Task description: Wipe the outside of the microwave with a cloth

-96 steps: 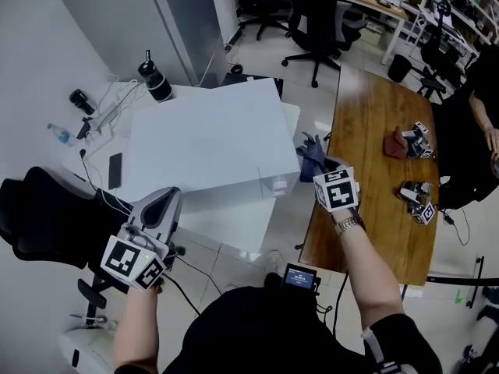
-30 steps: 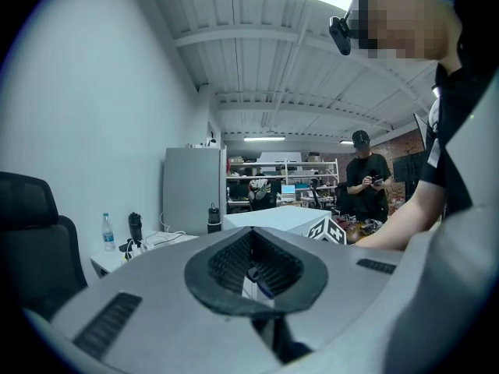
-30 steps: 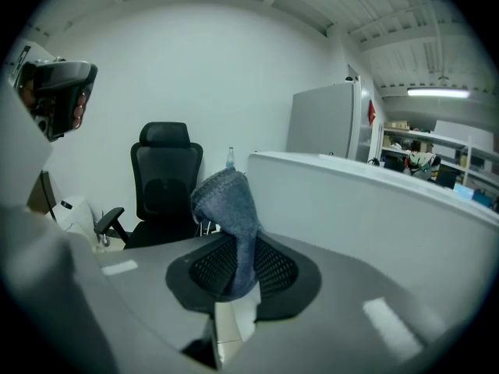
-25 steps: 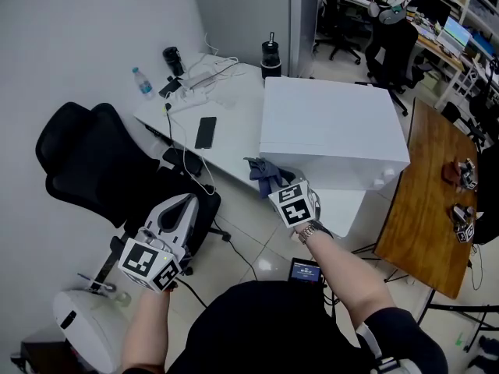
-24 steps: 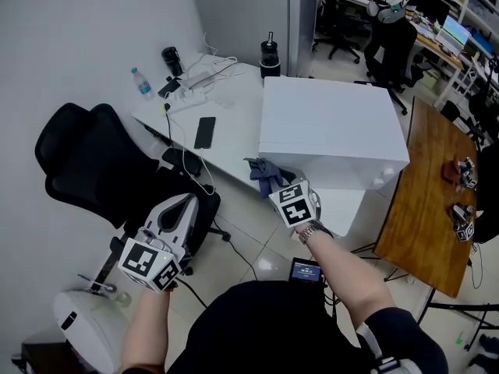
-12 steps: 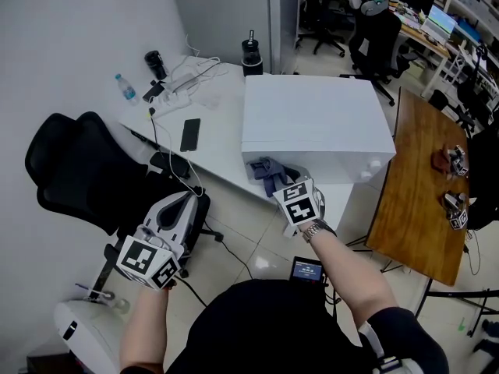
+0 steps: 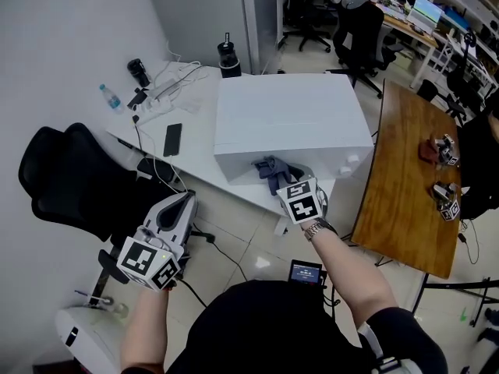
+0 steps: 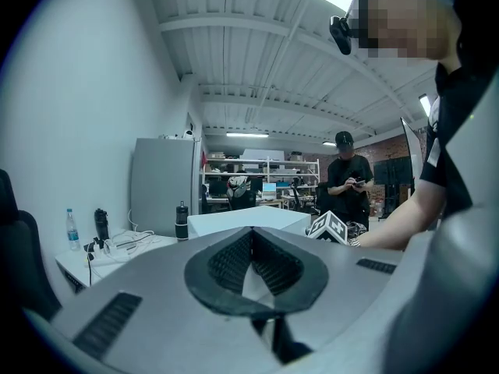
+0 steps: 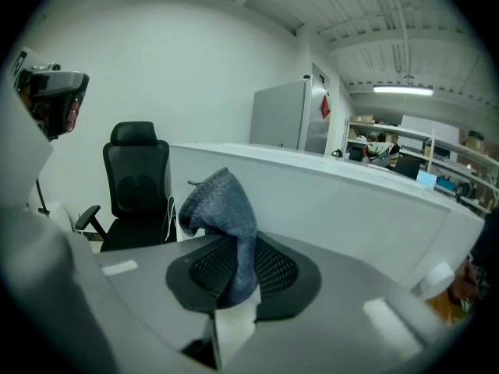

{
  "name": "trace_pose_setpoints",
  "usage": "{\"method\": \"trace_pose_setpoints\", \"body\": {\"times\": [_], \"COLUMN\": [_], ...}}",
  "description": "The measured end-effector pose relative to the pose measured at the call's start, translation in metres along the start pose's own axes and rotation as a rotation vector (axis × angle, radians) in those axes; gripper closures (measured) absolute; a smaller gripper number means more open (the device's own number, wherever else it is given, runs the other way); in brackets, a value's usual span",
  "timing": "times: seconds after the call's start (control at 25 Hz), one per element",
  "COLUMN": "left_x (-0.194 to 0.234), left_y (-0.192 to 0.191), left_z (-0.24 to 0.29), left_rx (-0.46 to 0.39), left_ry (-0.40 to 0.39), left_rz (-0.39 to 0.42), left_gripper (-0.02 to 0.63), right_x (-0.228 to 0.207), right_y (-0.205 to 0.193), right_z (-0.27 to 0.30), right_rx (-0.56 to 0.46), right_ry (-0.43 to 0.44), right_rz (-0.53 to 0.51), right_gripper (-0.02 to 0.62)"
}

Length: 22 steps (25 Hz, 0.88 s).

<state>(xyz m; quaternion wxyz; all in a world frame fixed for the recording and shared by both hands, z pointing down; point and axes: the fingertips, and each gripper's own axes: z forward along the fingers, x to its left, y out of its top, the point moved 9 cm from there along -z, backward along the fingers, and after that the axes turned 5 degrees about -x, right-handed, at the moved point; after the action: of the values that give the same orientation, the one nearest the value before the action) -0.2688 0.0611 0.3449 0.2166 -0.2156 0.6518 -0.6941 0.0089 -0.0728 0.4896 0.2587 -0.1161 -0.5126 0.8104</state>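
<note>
Cloth (image 7: 270, 167) further along microwave (image 7: 288, 115), half-hidden

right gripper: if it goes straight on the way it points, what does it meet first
The white microwave, on its near wall. The right gripper is shut on the blue cloth, so the cloth would touch first. The gap looks small, but depth is unclear.
</note>
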Motion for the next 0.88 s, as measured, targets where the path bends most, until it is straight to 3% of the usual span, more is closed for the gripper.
{"method": "trace_pose_setpoints", "body": {"times": [0.88], "left_x": [-0.099], "left_y": [0.015], "left_z": [0.056], "left_rx": [0.016], "left_ry": [-0.033], "left_rz": [0.026], "left_gripper": [0.601], "right_x": [-0.121], "right_y": [-0.053], "right_z": [-0.078], "right_rx": [0.020], "right_ry": [-0.133], "right_rz": [0.112], "right_gripper": [0.541]}}
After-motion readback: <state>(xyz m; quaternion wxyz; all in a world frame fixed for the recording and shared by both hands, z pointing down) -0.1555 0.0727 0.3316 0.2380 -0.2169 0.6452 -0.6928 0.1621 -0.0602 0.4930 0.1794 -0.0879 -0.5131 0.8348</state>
